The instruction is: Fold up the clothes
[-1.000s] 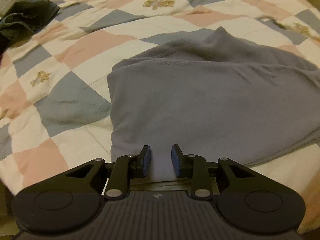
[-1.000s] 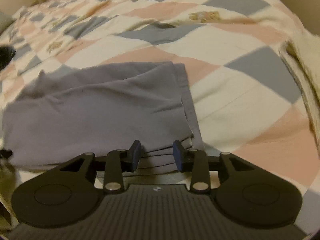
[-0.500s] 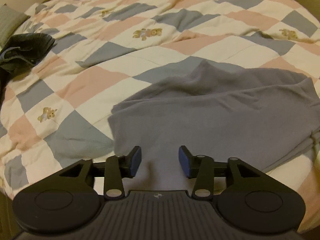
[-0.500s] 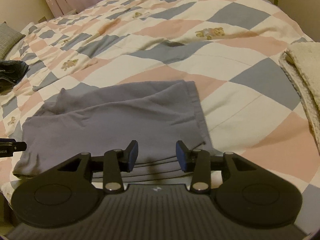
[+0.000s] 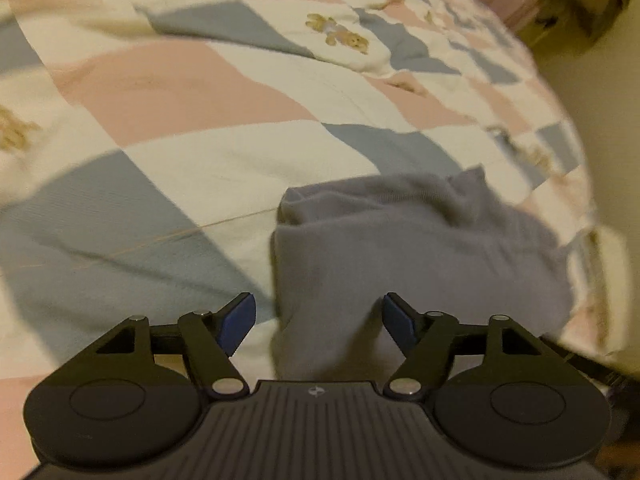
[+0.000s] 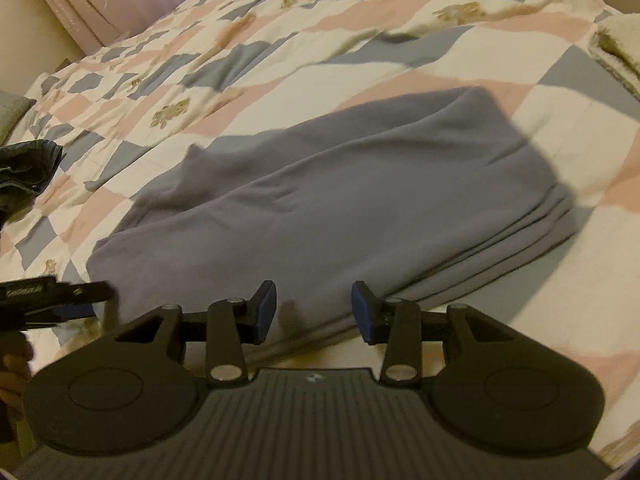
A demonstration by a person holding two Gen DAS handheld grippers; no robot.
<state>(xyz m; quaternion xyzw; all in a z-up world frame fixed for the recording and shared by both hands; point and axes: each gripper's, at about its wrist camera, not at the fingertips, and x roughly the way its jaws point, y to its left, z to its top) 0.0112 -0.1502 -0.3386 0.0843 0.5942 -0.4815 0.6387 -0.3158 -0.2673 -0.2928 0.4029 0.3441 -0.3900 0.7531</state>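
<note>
Regrouping between folds: left gripper (image 5: 316, 320) fingers parted, astride grey garment (image 6: 332, 208) end, unpinched; right gripper (image 6: 314, 312) likewise open, empty; next, pinching that end, folding across.

A bed under a patchwork quilt (image 6: 420, 60) of pink, grey-blue and cream squares with small teddy-bear motifs
On it lie a folded grey garment (image 6: 340, 200) near the front edge, a dark crumpled garment (image 6: 24, 172) at the far left, and a cream fleecy blanket (image 6: 620, 48) at the right edge
</note>
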